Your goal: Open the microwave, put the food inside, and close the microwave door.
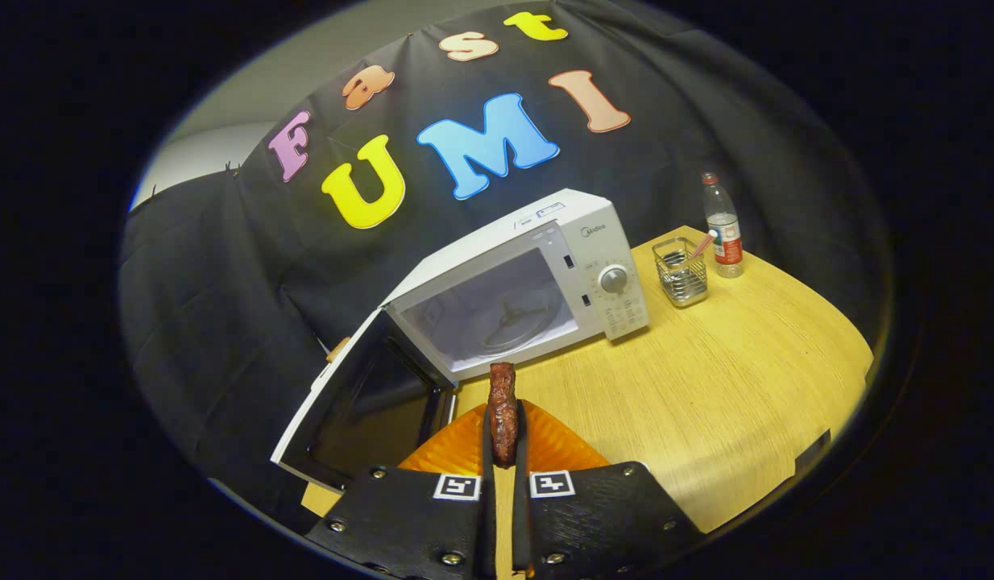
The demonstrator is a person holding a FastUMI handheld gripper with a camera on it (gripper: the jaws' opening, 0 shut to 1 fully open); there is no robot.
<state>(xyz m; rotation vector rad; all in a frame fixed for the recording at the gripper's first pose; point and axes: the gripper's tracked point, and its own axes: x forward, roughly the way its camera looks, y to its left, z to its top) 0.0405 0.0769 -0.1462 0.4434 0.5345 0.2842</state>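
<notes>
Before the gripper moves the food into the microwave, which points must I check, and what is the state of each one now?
1. Microwave door open: ok.
2. Food held between both fingers of the gripper: ok.
3. Turntable inside free of other things: ok, as far as it shows.
4. Food lifted off the orange plate: cannot tell.
5. Path from the fingers to the opening free: ok.
6. Wire basket and bottle stand aside: ok.
</notes>
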